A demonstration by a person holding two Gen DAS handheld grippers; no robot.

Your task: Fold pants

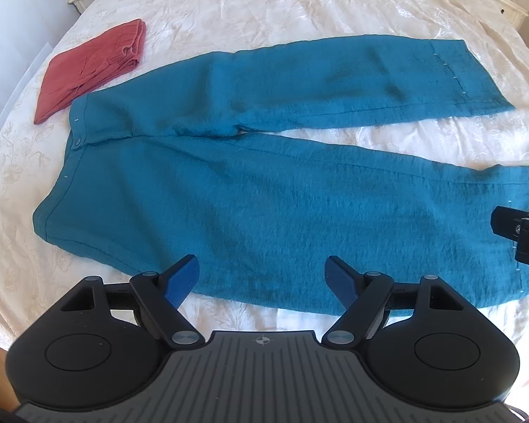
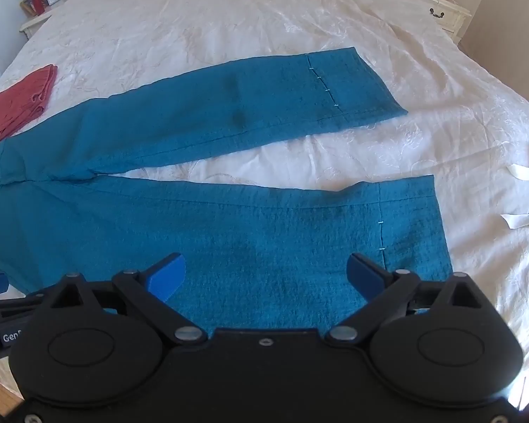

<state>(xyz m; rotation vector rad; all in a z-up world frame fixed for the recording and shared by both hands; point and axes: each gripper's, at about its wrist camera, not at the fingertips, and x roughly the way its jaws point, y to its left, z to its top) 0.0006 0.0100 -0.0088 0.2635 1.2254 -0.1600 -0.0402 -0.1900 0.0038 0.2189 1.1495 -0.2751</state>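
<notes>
Teal pants [image 1: 264, 190] lie flat and spread on the white bedspread, waistband to the left, both legs running right with a gap between them. They also show in the right wrist view [image 2: 250, 232]. My left gripper [image 1: 262, 276] is open and empty, hovering over the near edge of the near leg, toward the hip. My right gripper [image 2: 266, 273] is open and empty above the near leg close to its hem. Its body shows at the right edge of the left wrist view [image 1: 525, 236].
A folded red garment [image 1: 91, 67] lies on the bed beyond the waistband, also in the right wrist view [image 2: 16, 105]. Nightstands with clutter stand at the far left [image 2: 42, 10] and far right [image 2: 441, 3]. White strips [image 2: 525, 194] lie at the bed's right edge.
</notes>
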